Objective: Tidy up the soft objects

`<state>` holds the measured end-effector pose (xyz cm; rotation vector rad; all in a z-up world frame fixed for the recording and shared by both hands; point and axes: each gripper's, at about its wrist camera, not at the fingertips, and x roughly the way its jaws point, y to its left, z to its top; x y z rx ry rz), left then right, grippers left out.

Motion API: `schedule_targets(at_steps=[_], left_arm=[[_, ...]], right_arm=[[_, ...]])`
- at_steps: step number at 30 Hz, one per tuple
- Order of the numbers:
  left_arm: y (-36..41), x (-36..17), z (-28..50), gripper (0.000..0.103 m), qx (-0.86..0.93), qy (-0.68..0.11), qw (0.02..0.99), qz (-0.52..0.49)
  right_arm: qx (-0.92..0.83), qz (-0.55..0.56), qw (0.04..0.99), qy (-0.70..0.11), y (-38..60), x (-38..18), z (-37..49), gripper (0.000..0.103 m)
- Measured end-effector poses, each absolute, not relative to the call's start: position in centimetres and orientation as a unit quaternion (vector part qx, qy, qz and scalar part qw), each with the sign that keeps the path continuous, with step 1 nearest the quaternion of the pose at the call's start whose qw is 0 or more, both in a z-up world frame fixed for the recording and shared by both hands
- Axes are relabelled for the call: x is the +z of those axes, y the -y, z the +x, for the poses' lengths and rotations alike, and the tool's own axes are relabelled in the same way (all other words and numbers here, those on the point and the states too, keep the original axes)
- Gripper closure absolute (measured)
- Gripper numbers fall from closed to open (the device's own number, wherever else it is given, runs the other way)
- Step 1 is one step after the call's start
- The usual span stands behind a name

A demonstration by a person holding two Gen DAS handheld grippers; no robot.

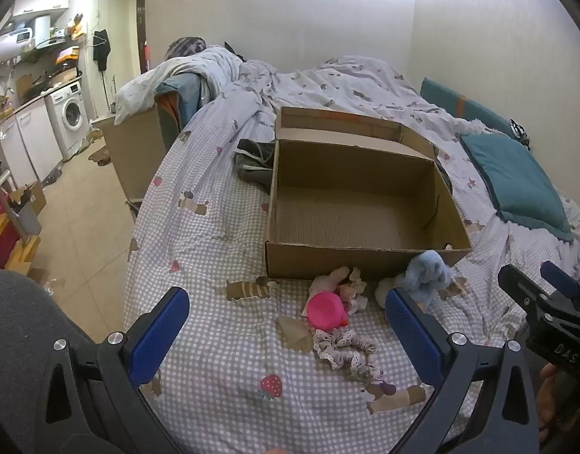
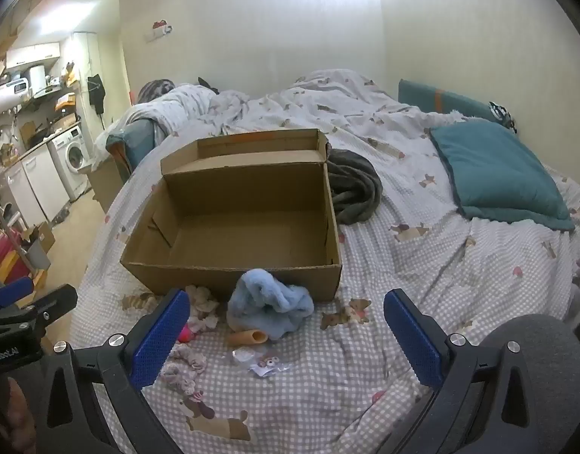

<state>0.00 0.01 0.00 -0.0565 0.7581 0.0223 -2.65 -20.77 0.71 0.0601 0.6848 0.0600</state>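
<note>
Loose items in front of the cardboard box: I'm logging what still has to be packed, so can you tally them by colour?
Blue: 1, fluffy blue cloth
Bright pink: 1, pink cup
Pale pink/cream: 1, pale plush bundle
Mauve: 1, frilly scrunchie
Tan: 1, small tan tube
Clear: 1, small clear packet
Total: 6, all outside the cardboard box

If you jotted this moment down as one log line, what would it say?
left gripper: open, empty | right gripper: open, empty | cardboard box: empty | blue plush, scrunchie, pink cup: on bed before box

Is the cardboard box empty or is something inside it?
Empty: both views show the cardboard box's bare floor; the blue fluffy cloth lies outside it.
</note>
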Motion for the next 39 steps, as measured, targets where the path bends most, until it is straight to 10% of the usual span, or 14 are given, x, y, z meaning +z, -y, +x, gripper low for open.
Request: schedule_targets(at_steps=[39], left_arm=[[0.12,0.31,-0.01,0.0,0.01,-0.369,0.929,-0.03]], right_arm=[[0.029,0.024,0.941,-0.335,20.72,0.84,-2.55,0.0]])
